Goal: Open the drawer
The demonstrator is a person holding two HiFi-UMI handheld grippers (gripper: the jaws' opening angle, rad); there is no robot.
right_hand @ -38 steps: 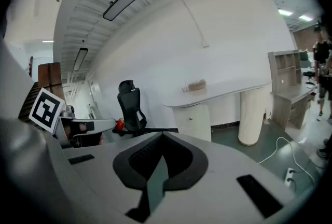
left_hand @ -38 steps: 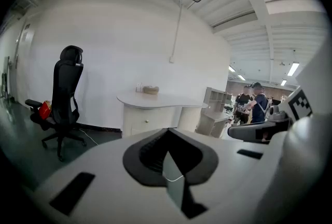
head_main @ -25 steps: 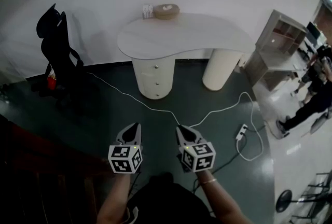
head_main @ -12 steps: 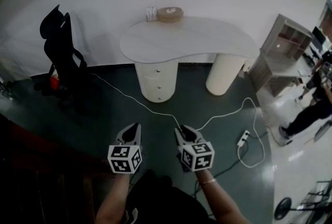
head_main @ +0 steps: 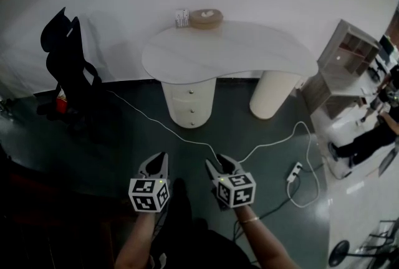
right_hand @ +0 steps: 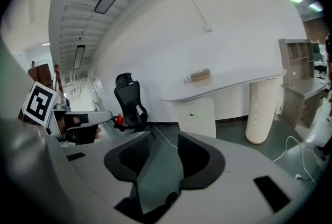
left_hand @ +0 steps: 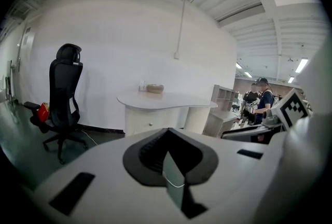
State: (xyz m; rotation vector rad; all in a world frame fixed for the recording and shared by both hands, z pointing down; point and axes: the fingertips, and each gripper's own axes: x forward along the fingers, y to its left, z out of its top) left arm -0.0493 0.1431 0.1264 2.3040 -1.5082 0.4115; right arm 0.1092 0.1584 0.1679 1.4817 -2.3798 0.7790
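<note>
A white kidney-shaped desk point(head_main: 249, 50) stands against the far wall on a round drawer pedestal point(head_main: 190, 103) and a plain column. The pedestal has three shut drawers, each with a small knob, and also shows in the left gripper view as the pedestal point(left_hand: 150, 123) and in the right gripper view as the pedestal point(right_hand: 194, 114). Both grippers hang over the dark floor, well short of the pedestal. My left gripper point(head_main: 159, 157) has its tips together and holds nothing. My right gripper point(head_main: 217, 163) is opening its jaws, with a wide gap and only floor between them.
A black office chair point(head_main: 68, 68) stands at the left. A white cable point(head_main: 187, 132) crosses the floor to a power strip point(head_main: 293, 172). On the desk's back edge sit a round box point(head_main: 206, 17) and a small carton. A grey shelf unit point(head_main: 346, 53) and a person point(head_main: 374, 131) are at the right.
The right gripper's jaws have gone from shut to spread apart. Both grippers and the view have drifted a little closer to the desk.
</note>
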